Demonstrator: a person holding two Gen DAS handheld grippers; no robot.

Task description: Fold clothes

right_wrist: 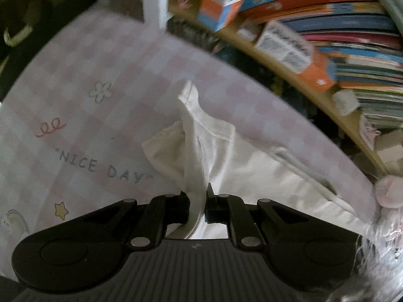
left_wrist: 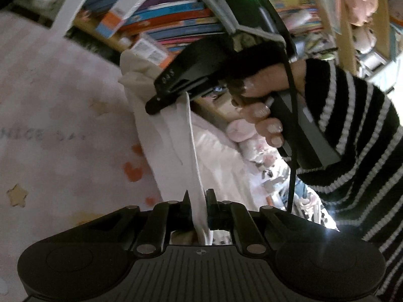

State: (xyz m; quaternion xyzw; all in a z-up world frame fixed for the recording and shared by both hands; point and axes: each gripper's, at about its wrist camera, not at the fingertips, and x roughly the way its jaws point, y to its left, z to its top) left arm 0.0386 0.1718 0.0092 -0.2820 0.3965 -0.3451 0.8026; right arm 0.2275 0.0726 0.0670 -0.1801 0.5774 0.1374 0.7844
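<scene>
The left gripper [left_wrist: 197,201] is clenched on an edge of the white garment [left_wrist: 176,136], which stretches taut up to the right gripper [left_wrist: 173,93], also clamped on it. From the right wrist, the cloth [right_wrist: 201,151] hangs bunched over a pink checked sheet [right_wrist: 75,88] printed "NICE DAY". A hand [left_wrist: 262,105] in a striped sleeve [left_wrist: 352,125] grips the right handle. Beyond, a bookshelf [right_wrist: 327,37] crowds the far right, and a pink plush toy [right_wrist: 389,191] lies near the sheet's right edge.
</scene>
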